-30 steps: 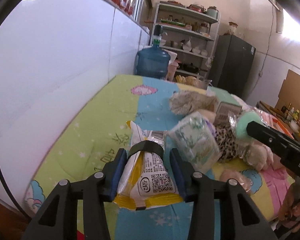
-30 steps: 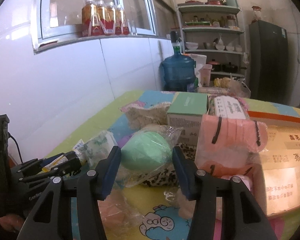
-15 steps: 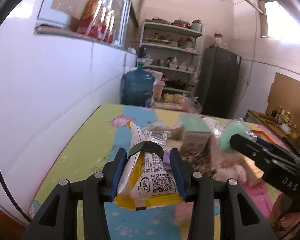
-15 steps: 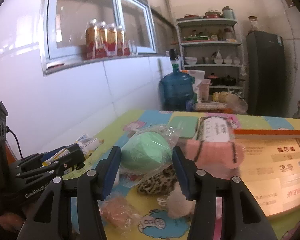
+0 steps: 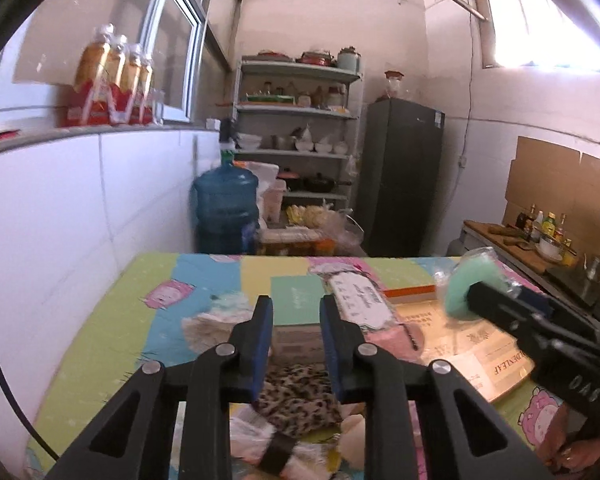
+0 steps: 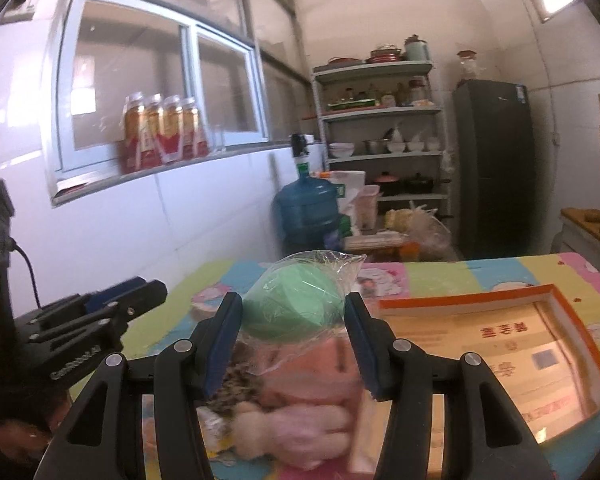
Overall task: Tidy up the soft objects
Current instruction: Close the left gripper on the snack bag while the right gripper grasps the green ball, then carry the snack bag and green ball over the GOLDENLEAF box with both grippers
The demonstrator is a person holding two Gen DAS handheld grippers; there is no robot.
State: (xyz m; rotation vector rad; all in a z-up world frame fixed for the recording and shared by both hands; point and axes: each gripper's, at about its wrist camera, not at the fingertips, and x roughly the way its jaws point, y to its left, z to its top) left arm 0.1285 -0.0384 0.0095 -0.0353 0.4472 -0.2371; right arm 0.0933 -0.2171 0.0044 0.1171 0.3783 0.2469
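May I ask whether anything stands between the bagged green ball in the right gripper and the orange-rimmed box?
Nothing visible does: the green ball hangs in the right gripper, and the orange-rimmed box beside it lies open.

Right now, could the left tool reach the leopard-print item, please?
Probably yes. The left tool holds nothing, its jaws closing on air, and the leopard-print item lies just below it with nothing on top. The right tool, gripping the green ball, is off to the side.

4 bottles [image 6: 164,136], 1 water jug [image 6: 306,210], 1 fridge [image 6: 494,164], 2 grippers [image 6: 292,322].
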